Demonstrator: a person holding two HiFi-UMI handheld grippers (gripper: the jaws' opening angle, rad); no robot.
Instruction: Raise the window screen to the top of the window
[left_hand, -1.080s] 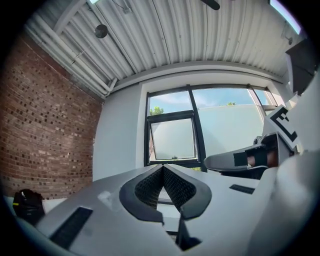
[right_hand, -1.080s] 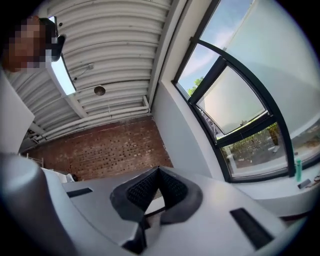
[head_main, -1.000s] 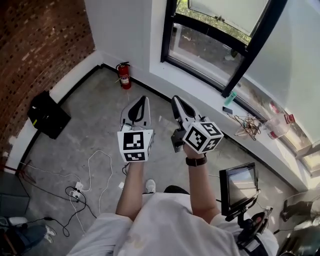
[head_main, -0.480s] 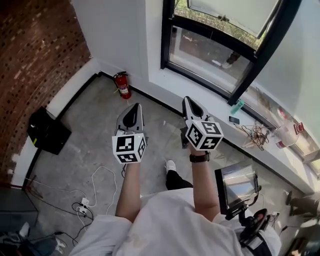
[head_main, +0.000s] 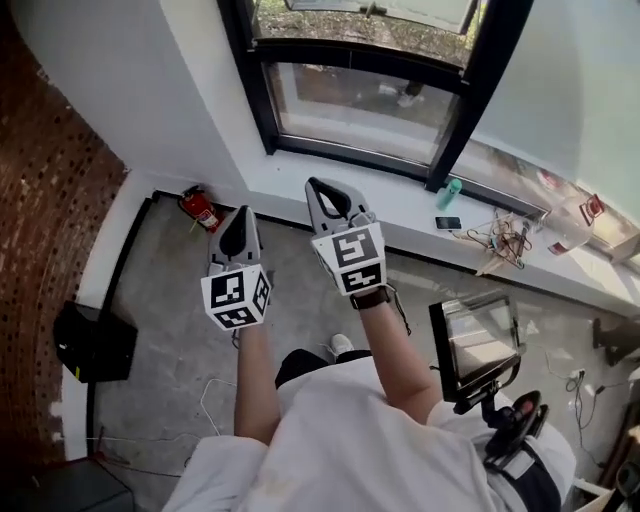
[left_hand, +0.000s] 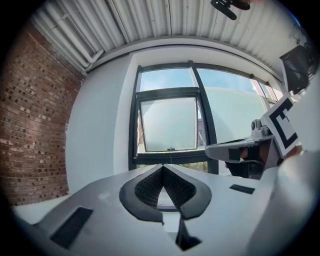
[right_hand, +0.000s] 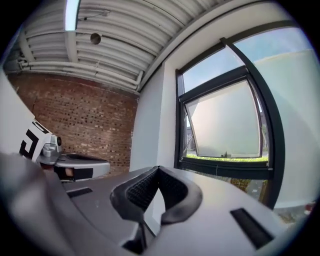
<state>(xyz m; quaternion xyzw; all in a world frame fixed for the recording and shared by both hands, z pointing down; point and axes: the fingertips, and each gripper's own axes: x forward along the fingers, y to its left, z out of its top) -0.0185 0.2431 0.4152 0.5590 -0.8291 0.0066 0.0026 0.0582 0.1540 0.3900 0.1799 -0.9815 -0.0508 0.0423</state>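
The black-framed window (head_main: 360, 95) rises above a white sill. In the left gripper view a pale frosted screen panel (left_hand: 169, 125) fills the left sash, with a small tab at its bottom edge and a strip of greenery below. The same panel (right_hand: 225, 125) shows in the right gripper view. My left gripper (head_main: 240, 222) and right gripper (head_main: 322, 188) are held side by side, pointing at the window and well short of it. Both are shut with nothing between the jaws, as the left gripper (left_hand: 163, 167) and right gripper (right_hand: 158, 169) show in their own views.
A red fire extinguisher (head_main: 200, 208) stands on the floor by the wall at the left. On the sill (head_main: 300, 190) lie a phone (head_main: 448, 223), a green bottle (head_main: 452, 192) and a tangle of wire (head_main: 505, 240). A small monitor (head_main: 475, 345) is at my right hip. A brick wall (head_main: 50, 200) is at the left.
The person has walked up to the window; it and the sill now lie just ahead of both grippers. The right gripper has rolled upright. Both stay shut.
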